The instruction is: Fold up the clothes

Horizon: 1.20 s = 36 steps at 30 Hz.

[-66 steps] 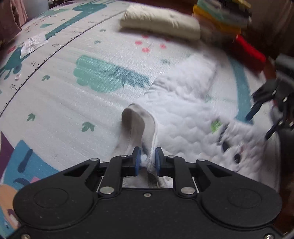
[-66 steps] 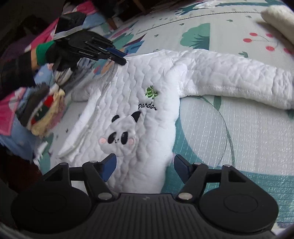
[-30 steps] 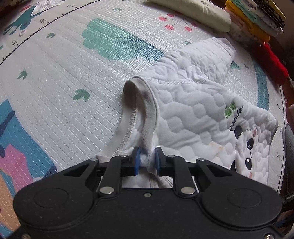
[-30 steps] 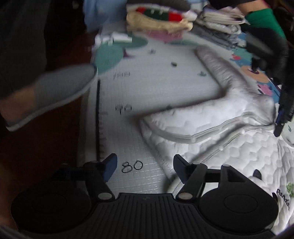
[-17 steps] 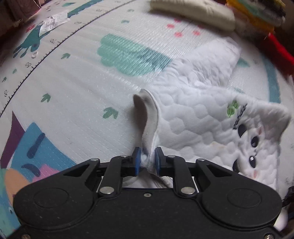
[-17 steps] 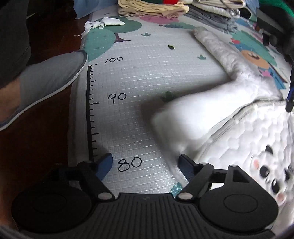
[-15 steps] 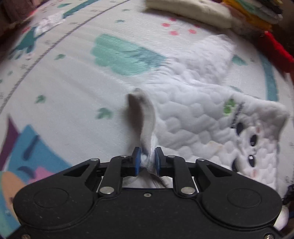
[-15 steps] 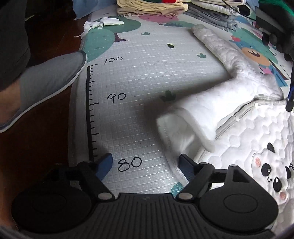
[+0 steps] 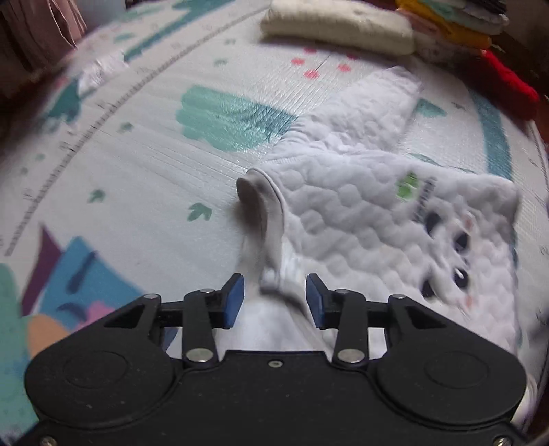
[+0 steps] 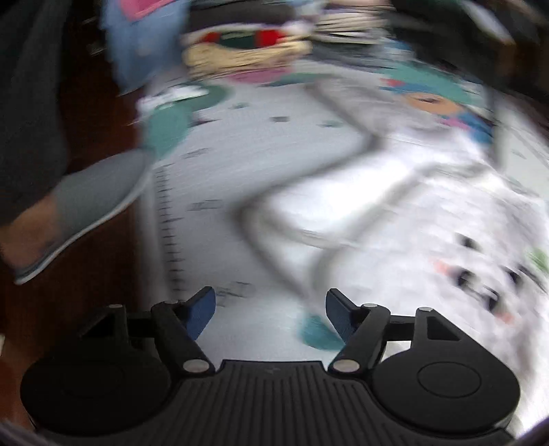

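Observation:
A white quilted baby garment (image 9: 343, 223) with a panda face (image 9: 456, 254) lies on the patterned play mat (image 9: 137, 171). Its grey-edged collar (image 9: 264, 219) stands up in a fold just ahead of my left gripper (image 9: 274, 295). The left jaws are opening; the collar fabric sits between them, with neither blue pad pressing on it. In the blurred right wrist view the same garment (image 10: 411, 240) spreads to the right, its edge near the right finger. My right gripper (image 10: 271, 308) hangs over bare mat (image 10: 240, 171), jaws wide but closing, with nothing between them.
A cream folded piece (image 9: 336, 27), a stack of coloured clothes (image 9: 446, 24) and a red item (image 9: 507, 82) line the mat's far edge. A person's foot in a grey slipper (image 10: 92, 206) stands on dark floor beside the mat. More piled clothes (image 10: 247, 51) lie beyond.
My left jaws have let go of the collar and spread apart, and the left gripper has risen a little. The right gripper has swung sideways, blurring its view.

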Motion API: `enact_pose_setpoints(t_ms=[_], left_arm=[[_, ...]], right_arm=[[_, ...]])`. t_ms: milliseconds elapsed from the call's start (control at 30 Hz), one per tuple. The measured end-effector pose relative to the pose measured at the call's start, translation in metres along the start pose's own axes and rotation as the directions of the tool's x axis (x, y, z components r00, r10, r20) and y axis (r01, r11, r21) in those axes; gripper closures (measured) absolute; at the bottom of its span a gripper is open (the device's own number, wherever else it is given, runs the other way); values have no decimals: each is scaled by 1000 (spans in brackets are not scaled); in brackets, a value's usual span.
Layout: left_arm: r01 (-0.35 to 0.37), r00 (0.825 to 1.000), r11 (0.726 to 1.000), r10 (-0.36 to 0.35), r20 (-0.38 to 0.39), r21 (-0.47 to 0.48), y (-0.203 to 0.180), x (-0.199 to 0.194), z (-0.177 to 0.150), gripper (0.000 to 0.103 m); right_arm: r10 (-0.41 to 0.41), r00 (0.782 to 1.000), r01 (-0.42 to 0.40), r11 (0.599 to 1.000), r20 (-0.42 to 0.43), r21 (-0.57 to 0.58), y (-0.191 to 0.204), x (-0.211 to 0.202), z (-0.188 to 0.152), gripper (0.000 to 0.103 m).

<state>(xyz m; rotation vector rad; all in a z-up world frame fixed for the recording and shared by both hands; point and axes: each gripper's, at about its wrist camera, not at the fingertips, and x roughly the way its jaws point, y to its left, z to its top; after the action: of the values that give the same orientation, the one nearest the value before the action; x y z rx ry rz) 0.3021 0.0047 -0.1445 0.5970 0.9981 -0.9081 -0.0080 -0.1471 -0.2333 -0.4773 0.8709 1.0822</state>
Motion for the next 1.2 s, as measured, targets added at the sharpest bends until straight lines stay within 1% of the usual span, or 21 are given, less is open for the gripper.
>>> enact_pose_setpoints(t_ms=[67, 100, 133, 167, 200, 267, 333, 367, 400, 467, 567, 667, 733, 767, 833, 900, 967, 1033, 1133, 1167, 1200], left_arm=[[2, 1000, 1000, -2, 10, 16, -8, -22, -16, 65], [22, 1000, 1000, -22, 8, 8, -9, -29, -28, 65], [55, 999, 998, -55, 2, -7, -5, -33, -46, 65], [91, 996, 996, -91, -12, -16, -11, -33, -63, 65], [121, 992, 992, -121, -28, -24, -18, -32, -79, 65], [125, 990, 992, -126, -65, -20, -34, -25, -106, 65], [157, 984, 987, -159, -77, -36, -45, -23, -126, 65], [187, 980, 981, -190, -66, -49, -48, -24, -132, 66], [217, 974, 974, -220, -56, -60, -51, -26, -137, 66], [267, 962, 962, -269, -41, -60, -56, -29, -142, 66], [343, 938, 938, -345, -42, -43, -68, -30, -144, 66], [380, 924, 924, -381, -33, -40, -76, -33, -144, 66], [395, 918, 917, -397, -20, -46, -79, -38, -143, 66], [398, 917, 916, -399, -18, -37, -84, -41, -141, 65], [412, 911, 911, -413, -16, -33, -96, -46, -135, 65], [441, 896, 896, -442, -28, -44, -110, -44, -133, 64], [415, 907, 910, -415, -67, -15, -127, -40, -134, 64], [370, 925, 929, -366, -101, 27, -143, -36, -138, 64], [282, 956, 955, -273, -104, 89, -163, -32, -142, 64], [264, 962, 960, -254, -103, 92, -168, -30, -143, 65], [251, 964, 966, -244, -102, 63, -169, -27, -143, 65]], right_arm=[[-59, 998, 58, 997, 9, 46, -17, -3, -3, 32], [-72, 997, 71, 996, 16, 44, -22, -2, -2, 32], [-84, 996, 83, 996, 22, 42, -26, 0, -1, 32], [-97, 995, 96, 995, 29, 40, -31, 1, -1, 32], [-104, 994, 104, 994, 15, 24, -33, 7, 0, 32], [-117, 993, 117, 993, -17, -1, -37, 15, 0, 32], [-111, 994, 111, 994, -1, -7, -38, 15, 3, 32], [-102, 995, 102, 995, 7, -14, -35, 15, 6, 33], [-89, 996, 90, 995, 19, -43, -28, 16, 8, 38], [-80, 997, 78, 988, -3, -129, -13, 26, 11, 49], [-47, 998, 42, 991, -38, -125, -9, 35, 13, 61], [-44, 998, 42, 998, -39, -54, -21, 33, 17, 80], [-4, 999, 4, 1000, -32, 27, -33, 31, 17, 84], [-6, 1000, 8, 999, -26, 49, -36, 30, 17, 85], [27, 1000, -26, 995, -10, 93, -41, 28, 15, 88], [61, 998, -62, 987, 9, 151, -46, 25, 13, 90], [71, 997, -74, 976, 23, 207, -53, 21, 11, 90], [90, 995, -101, 957, 53, 271, -63, 15, 7, 90], [107, 990, -132, 928, 92, 348, -74, 9, 1, 90], [110, 988, -141, 918, 103, 371, -77, 8, -1, 93], [122, 985, -160, 904, 119, 396, -81, 7, -3, 93]])
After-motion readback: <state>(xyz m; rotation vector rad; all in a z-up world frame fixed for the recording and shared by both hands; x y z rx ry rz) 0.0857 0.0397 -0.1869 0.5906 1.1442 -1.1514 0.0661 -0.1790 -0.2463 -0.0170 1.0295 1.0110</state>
